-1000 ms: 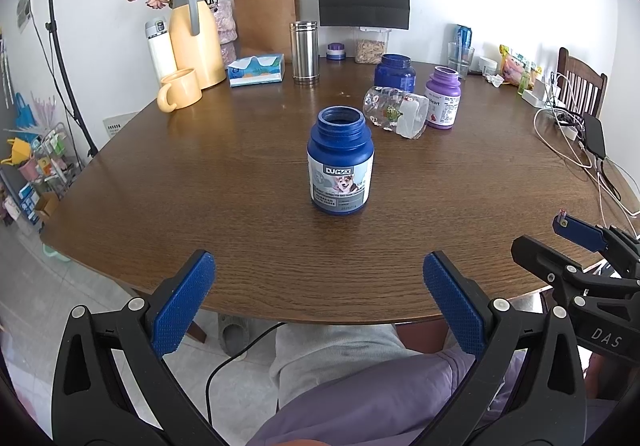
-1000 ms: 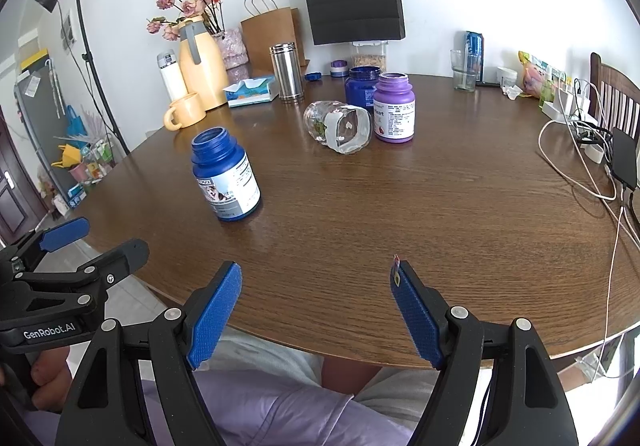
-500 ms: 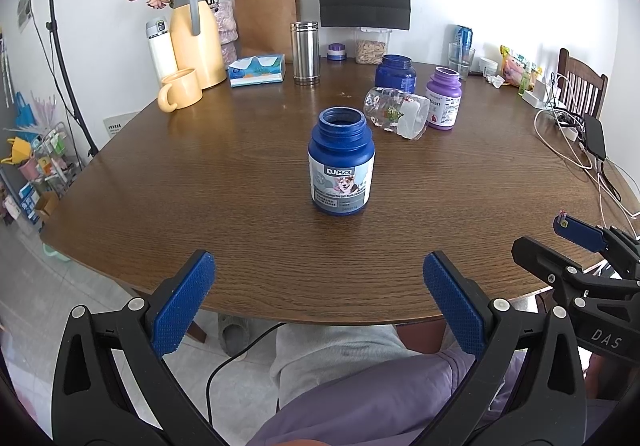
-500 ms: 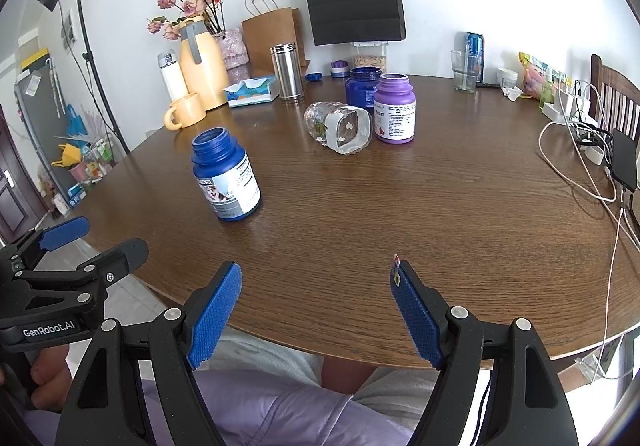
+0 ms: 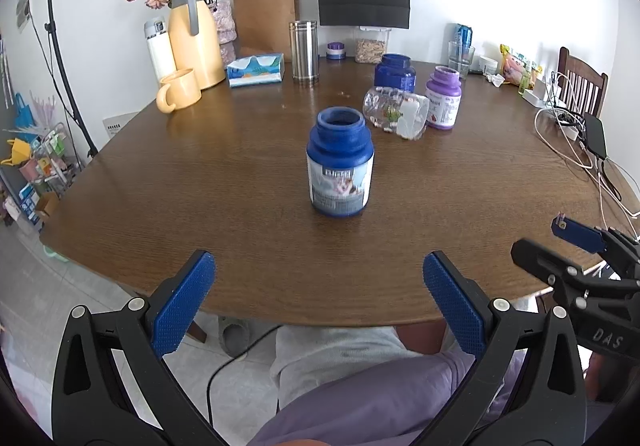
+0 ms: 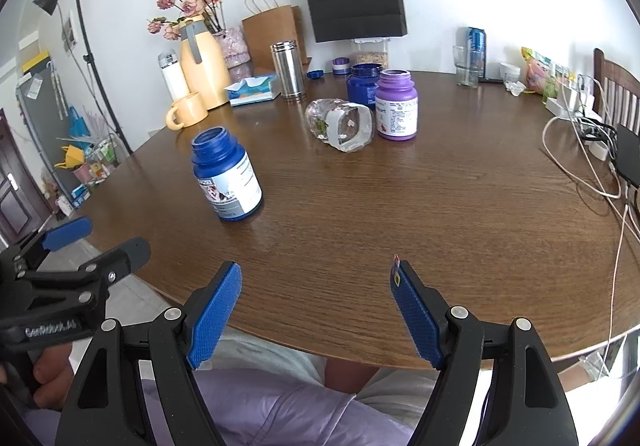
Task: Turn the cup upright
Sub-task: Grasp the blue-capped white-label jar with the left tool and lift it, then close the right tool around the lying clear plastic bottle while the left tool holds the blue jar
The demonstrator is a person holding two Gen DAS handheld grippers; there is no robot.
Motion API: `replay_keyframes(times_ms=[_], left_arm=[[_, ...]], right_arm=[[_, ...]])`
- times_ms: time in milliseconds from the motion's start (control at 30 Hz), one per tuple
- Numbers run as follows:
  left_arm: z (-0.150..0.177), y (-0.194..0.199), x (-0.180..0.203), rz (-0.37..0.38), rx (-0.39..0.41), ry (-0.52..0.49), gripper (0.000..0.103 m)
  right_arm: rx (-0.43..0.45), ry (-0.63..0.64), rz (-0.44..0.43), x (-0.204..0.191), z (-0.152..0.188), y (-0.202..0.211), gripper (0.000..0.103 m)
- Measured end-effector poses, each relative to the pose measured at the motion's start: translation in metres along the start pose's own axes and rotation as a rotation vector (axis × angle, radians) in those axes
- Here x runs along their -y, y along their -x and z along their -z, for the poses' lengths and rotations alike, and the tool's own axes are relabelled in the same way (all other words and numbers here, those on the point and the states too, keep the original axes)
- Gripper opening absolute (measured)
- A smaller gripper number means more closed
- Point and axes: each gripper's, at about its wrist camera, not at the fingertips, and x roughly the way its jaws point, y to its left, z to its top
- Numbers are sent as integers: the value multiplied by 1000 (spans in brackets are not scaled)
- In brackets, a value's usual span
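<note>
The cup (image 6: 340, 124) is a clear glass vessel lying on its side on the brown wooden counter (image 6: 440, 214), toward the far half and well apart from both tongs. A pale grey-white band wraps its body near the wide open mouth, which faces roughly toward the right wrist camera. Small green, red and white shapes show through the glass; what they are cannot be told. In the left wrist view the same cup (image 5: 396, 116) shows its side, mouth to the right.

Just beside the cup's mouth end stands a purple bottle (image 6: 397, 106), upright and uncapped; whether the 2 touch cannot be told. Behind them is a dark blue jar (image 6: 362, 84). Nearer the counter's front edge stands a blue bottle (image 5: 340, 164) with a white label, open at the top, between the cup and the left tongs.

The left tongs (image 5: 318, 302) hang at the counter's near edge, spread wide with nothing between the blue pads (image 5: 182, 306). The right tongs (image 6: 316, 310) are likewise wide apart and empty over the near edge, their blue pads (image 6: 416, 318) flanking bare wood.
</note>
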Motion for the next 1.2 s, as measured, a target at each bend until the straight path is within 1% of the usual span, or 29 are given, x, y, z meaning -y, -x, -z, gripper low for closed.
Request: replay_keyframes(times_ms=[100, 133, 200, 233, 300, 333, 400, 500, 533, 600, 700, 767, 800, 867, 900, 933, 1000, 1067, 1200], left_arm=[[-26, 5, 2, 8, 61, 1, 103], [-39, 7, 4, 22, 87, -4, 103], [-68, 12, 12, 18, 159, -17, 103], [-83, 11, 16, 23, 176, -25, 103], [-117, 1, 27, 60, 184, -38, 103], [-134, -9, 33, 78, 165, -42, 103], [-171, -44, 43, 91, 91, -18, 103], [-212, -90, 59, 50, 26, 10, 103], [-222, -104, 65, 22, 12, 13, 103], [-242, -136, 78, -8, -24, 1, 103], [-264, -169, 84, -23, -96, -17, 103], [-272, -183, 88, -13, -114, -39, 103], [-275, -192, 93, -26, -104, -73, 103], [-276, -207, 102, -81, -73, -127, 103], [-275, -217, 103, -103, -69, -134, 103], [-274, -225, 102, -107, -79, -124, 103], [-270, -241, 98, -96, -103, -108, 103], [-268, -248, 94, -131, -97, -106, 103], [-266, -247, 81, -215, -4, -114, 103]], right_arm=[[16, 4, -10, 8, -17, -2, 81], [20, 2, -17, 12, -25, -4, 81], [31, 4, -33, 20, -47, -10, 81], [33, 16, -36, 21, -57, -15, 81], [22, 59, -14, 25, -80, -32, 81], [18, 76, -16, 26, -89, -42, 81], [-9, 81, -54, 34, -107, -64, 81], [-49, 80, -81, 45, -126, -96, 81], [-63, 78, -76, 48, -130, -106, 81], [-86, 77, -68, 54, -138, -123, 81], [-112, 87, -85, 57, -150, -143, 81], [-110, 105, -105, 57, -156, -151, 81], [-106, 117, -117, 56, -160, -156, 81], [-107, 125, -132, 55, -165, -168, 81], [-115, 120, -136, 56, -167, -176, 81], [-123, 115, -142, 58, -168, -184, 81], [-138, 113, -144, 61, -167, -196, 81], [-152, 120, -136, 62, -168, -207, 81], [-163, 133, -143, 60, -168, -220, 81]])
